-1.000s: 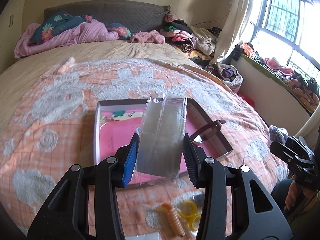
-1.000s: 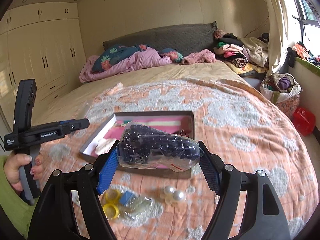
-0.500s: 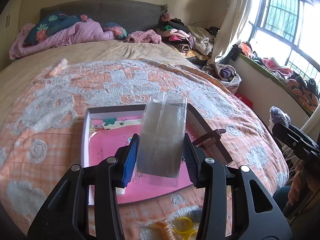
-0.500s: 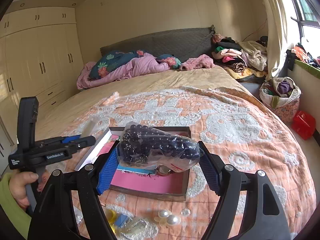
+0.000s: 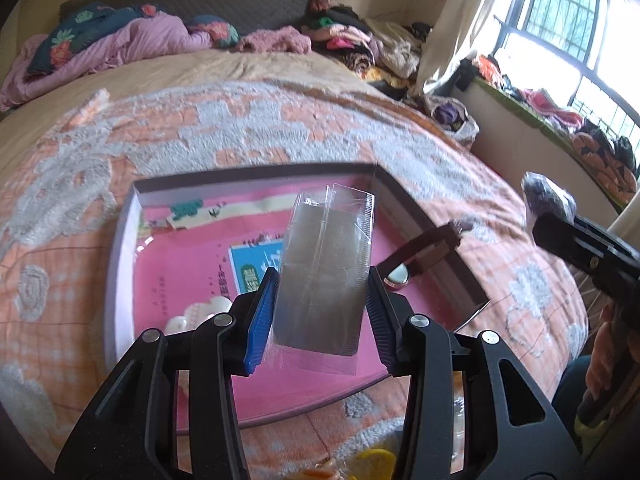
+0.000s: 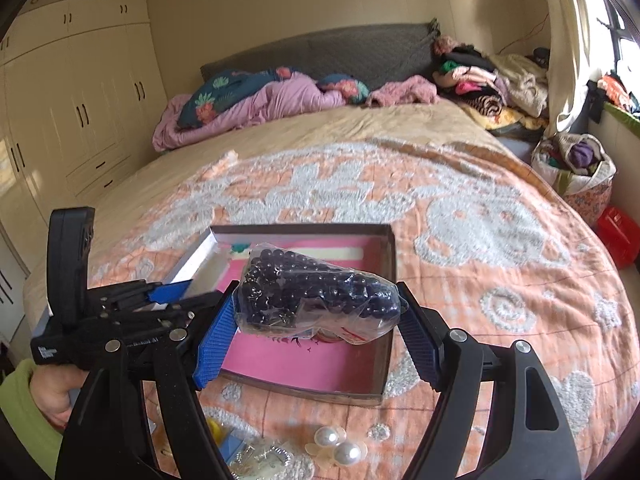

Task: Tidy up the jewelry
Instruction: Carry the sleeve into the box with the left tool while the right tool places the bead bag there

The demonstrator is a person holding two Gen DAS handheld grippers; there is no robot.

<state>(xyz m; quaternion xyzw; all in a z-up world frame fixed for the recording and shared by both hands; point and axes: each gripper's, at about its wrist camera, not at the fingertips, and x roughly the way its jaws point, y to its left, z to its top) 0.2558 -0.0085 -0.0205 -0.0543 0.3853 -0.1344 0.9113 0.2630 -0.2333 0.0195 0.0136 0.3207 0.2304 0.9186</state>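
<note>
My left gripper [image 5: 320, 300] is shut on a clear plastic sleeve with a grey card [image 5: 326, 276], held above the open pink-lined box [image 5: 124, 248]. My right gripper [image 6: 316, 312] is shut on a clear bag of dark beads [image 6: 316, 296], held over the same box [image 6: 384, 320]. In the box lie a brown watch [image 5: 424, 252], a blue card [image 5: 252, 264] and a white piece [image 5: 200, 312]. The right gripper with its bead bag [image 5: 548, 200] shows at the right of the left wrist view. The left gripper [image 6: 120, 312] shows at the left of the right wrist view.
The box sits on an orange and white bedspread [image 6: 480, 240]. Pearl earrings [image 6: 336, 444], yellow rings [image 5: 376, 462] and small packets [image 6: 256, 456] lie on the spread in front of the box. Pillows and clothes are piled at the headboard [image 6: 280, 92].
Both grippers have moved forward and lower over the box, each still holding its item. The box now fills more of both views.
</note>
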